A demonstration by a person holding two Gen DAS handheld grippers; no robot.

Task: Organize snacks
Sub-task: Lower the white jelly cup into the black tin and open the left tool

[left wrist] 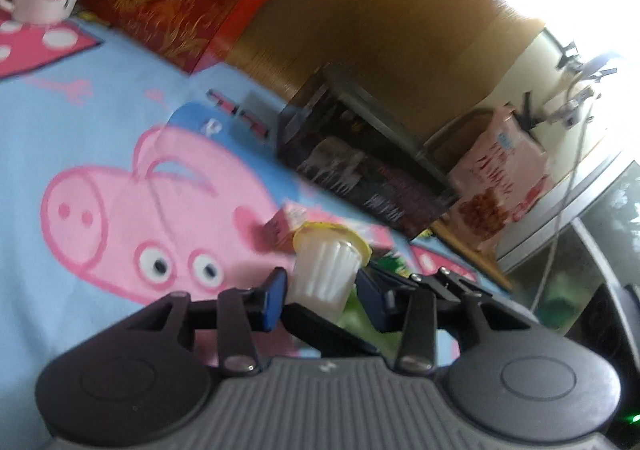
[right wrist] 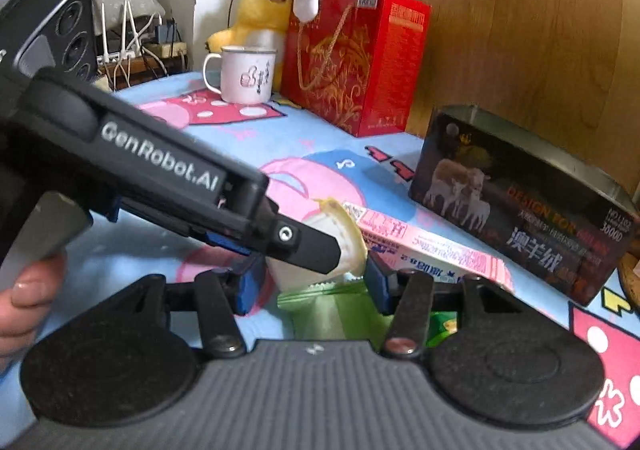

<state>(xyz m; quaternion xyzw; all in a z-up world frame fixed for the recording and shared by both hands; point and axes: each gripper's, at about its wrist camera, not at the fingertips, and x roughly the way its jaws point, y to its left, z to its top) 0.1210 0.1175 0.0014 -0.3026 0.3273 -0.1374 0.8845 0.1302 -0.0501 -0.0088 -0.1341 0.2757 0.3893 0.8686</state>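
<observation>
A white ribbed jelly cup (left wrist: 326,270) with a yellow lid lies between the blue pads of my left gripper (left wrist: 322,296). The pads stand a little apart from its sides, so the left gripper is open around it. A pink snack box (left wrist: 288,228) lies just behind the cup. In the right wrist view the left gripper's black body (right wrist: 160,178) crosses from the left, with the cup (right wrist: 340,246) at its tip. My right gripper (right wrist: 312,286) is open, its pads either side of the cup, above a green packet (right wrist: 332,310). The pink box (right wrist: 436,250) lies right of the cup.
A dark open box (right wrist: 520,210) printed with sheep stands at the right on the blue cartoon pig cloth (left wrist: 100,138). A red gift box (right wrist: 356,62), a white mug (right wrist: 248,74) and plush toys (right wrist: 264,6) stand at the back. A pink snack bag (left wrist: 496,186) lies beyond the dark box.
</observation>
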